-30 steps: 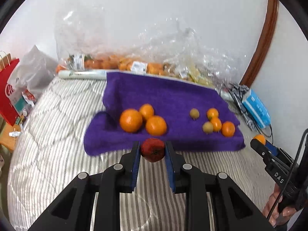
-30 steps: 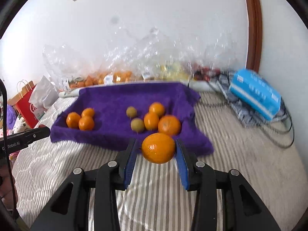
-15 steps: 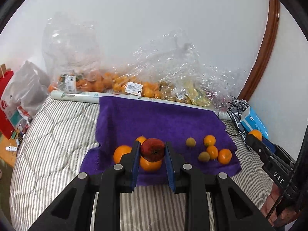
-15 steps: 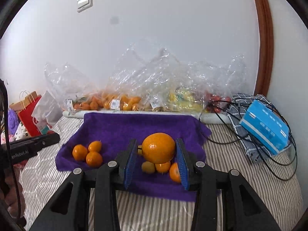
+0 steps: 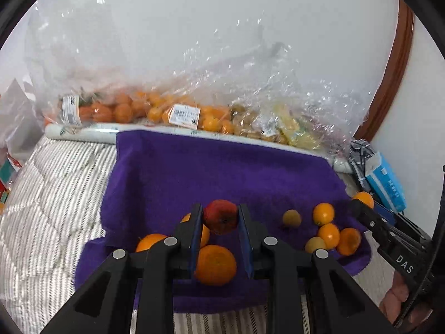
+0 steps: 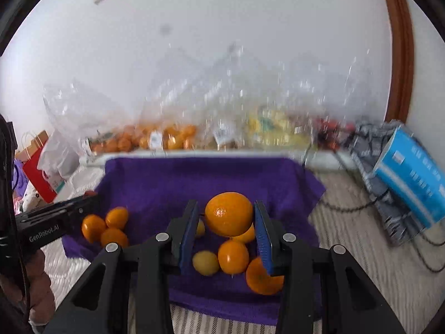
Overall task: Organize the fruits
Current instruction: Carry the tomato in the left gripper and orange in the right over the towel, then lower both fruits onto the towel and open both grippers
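My left gripper (image 5: 219, 218) is shut on a small red apple (image 5: 221, 217) and holds it above the purple towel (image 5: 222, 167), over a group of three large oranges (image 5: 215, 264). My right gripper (image 6: 226, 217) is shut on a large orange (image 6: 228, 213) above a cluster of small oranges and yellow-green fruits (image 6: 233, 256) on the towel (image 6: 194, 178). The right gripper also shows at the right of the left wrist view (image 5: 361, 204). The left gripper shows at the left of the right wrist view (image 6: 89, 197).
Clear plastic bags of fruit (image 5: 194, 114) line the wall behind the towel. A blue box (image 6: 411, 178) and dark cables (image 6: 361, 208) lie on the striped quilt (image 5: 50, 194) at the right. A red paper bag (image 6: 36, 164) stands at the left.
Both grippers have moved forward and lower over the purple towel, still holding their fruit. The fruit groups now sit just under the fingers.
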`<action>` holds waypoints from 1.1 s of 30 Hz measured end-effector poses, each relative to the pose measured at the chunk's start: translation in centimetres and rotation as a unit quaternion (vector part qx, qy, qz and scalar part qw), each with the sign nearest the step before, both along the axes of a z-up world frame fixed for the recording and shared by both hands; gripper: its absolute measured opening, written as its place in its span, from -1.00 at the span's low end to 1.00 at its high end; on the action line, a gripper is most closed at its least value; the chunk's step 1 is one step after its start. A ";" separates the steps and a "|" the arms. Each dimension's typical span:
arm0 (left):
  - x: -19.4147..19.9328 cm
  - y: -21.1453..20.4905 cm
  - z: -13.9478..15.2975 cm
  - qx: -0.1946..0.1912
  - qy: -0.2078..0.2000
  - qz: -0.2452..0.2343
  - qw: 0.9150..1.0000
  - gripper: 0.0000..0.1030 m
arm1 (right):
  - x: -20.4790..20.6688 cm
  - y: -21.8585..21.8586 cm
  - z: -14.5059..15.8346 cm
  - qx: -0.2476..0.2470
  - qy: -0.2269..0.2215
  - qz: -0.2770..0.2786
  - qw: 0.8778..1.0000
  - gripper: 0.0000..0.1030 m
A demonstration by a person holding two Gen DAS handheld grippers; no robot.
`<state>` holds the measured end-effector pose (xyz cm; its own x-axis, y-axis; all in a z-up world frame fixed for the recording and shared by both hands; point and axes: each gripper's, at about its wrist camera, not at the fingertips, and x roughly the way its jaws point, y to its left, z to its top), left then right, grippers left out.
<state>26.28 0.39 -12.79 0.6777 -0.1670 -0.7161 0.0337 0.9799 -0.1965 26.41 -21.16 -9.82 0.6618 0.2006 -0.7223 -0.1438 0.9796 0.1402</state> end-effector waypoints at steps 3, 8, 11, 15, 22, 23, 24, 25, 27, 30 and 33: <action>0.3 -0.3 -1.2 0.010 0.014 -0.007 1.000 -0.54 | 0.3 -0.1 -1.1 -0.015 0.009 -0.002 1.000 -0.24; 0.4 -0.6 -1.9 -0.001 0.018 -0.016 1.000 -0.54 | 0.6 -0.3 -2.4 -0.011 0.024 -0.002 1.000 -0.24; 0.3 -0.9 -2.0 0.006 0.013 -0.019 1.000 -0.54 | 0.7 -0.1 -3.0 -0.008 0.028 0.001 1.000 -0.24; 0.4 -0.9 -2.1 0.007 0.014 -0.019 1.000 -0.54 | 0.8 0.5 -3.6 -0.020 0.032 0.006 0.999 -0.24; 0.6 -0.8 -2.5 0.006 0.021 -0.020 1.000 -0.54 | 0.7 0.5 -3.5 -0.023 0.028 0.005 0.999 -0.23; 0.6 -0.8 -2.5 0.007 0.021 -0.020 1.000 -0.54 | 0.7 0.5 -3.5 -0.023 0.028 0.006 0.999 -0.23; 0.7 -0.8 -2.5 0.007 0.020 -0.020 1.000 -0.54 | 0.8 0.4 -3.5 -0.022 0.028 0.005 0.999 -0.23; 0.7 -0.8 -2.5 0.005 0.020 -0.019 1.000 -0.54 | 0.7 0.4 -3.5 -0.021 0.028 0.005 0.999 -0.23; 0.6 -0.7 -2.5 0.000 0.022 -0.019 1.000 -0.54 | 0.7 0.4 -3.5 -0.022 0.028 0.005 0.999 -0.23; 0.6 -0.7 -2.4 0.001 0.026 -0.020 0.999 -0.51 | 0.7 0.4 -3.4 -0.025 0.027 0.007 0.999 -0.23; 0.6 -0.7 -2.4 -0.002 0.025 -0.022 0.999 -0.41 | 0.5 0.4 -3.1 -0.026 0.020 0.006 0.999 -0.22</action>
